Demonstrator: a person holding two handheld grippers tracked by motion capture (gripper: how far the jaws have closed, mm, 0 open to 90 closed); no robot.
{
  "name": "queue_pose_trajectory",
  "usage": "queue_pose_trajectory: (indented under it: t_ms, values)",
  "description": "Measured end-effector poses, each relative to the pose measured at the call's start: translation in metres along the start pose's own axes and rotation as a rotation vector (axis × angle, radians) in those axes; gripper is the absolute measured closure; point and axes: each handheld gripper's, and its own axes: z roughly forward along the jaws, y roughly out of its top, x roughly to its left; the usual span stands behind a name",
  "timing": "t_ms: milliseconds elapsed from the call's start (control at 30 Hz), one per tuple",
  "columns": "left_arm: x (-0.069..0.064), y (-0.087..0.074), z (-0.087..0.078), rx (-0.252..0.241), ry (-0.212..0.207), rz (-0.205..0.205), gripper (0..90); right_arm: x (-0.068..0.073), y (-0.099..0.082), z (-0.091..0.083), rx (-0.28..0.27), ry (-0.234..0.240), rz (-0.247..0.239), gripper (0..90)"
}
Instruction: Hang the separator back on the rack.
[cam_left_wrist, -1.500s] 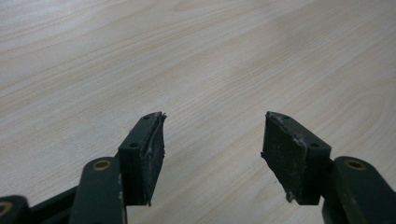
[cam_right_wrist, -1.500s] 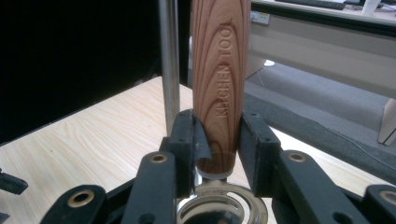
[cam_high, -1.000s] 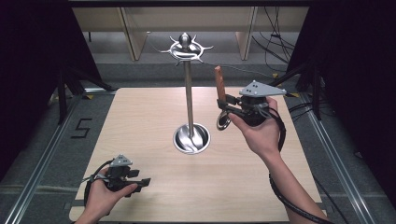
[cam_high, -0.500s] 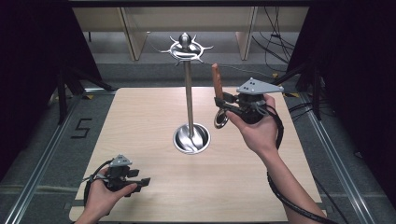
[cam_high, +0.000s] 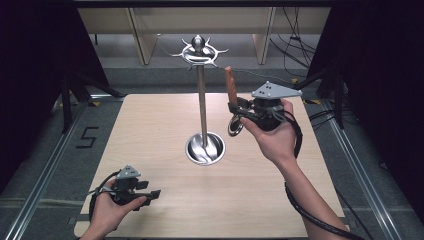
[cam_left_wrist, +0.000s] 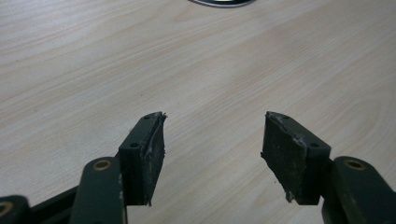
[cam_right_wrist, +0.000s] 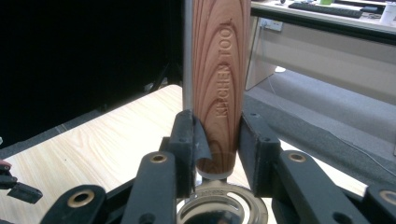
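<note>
Utensil (cam_high: 229, 85) in your right gripper (cam_high: 239, 114) has edged closer to the stand (cam_high: 202, 100) over the last second, jaws pinching its wooden handle upright, metal ring below. Your left gripper (cam_high: 150, 194) rests spread open, near the table (cam_high: 150, 130) edge; hanging looks next.

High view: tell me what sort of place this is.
Probably a lab recording station, not a kitchen: a bare wooden table walled by black curtains, loose cables on the floor behind, and a floor marking.
</note>
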Motion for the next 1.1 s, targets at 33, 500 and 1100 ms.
queue_pose_trajectory:
  t_ms: [33, 500, 1100]
  values:
    - [0.000, 0.000, 0.000, -0.004, 0.003, 0.000, 38.3, -0.001, 0.001, -0.001, -0.003, -0.009, -0.009, 69.3]
    - [0.000, 0.000, 0.000, -0.002, 0.015, -0.002, 38.2, 0.005, 0.009, 0.001, -0.022, 0.013, -0.003, 69.3]
    - [0.000, 0.000, 0.000, -0.002, 0.015, -0.001, 38.3, 0.014, 0.022, 0.004, -0.029, 0.015, -0.031, 69.3]
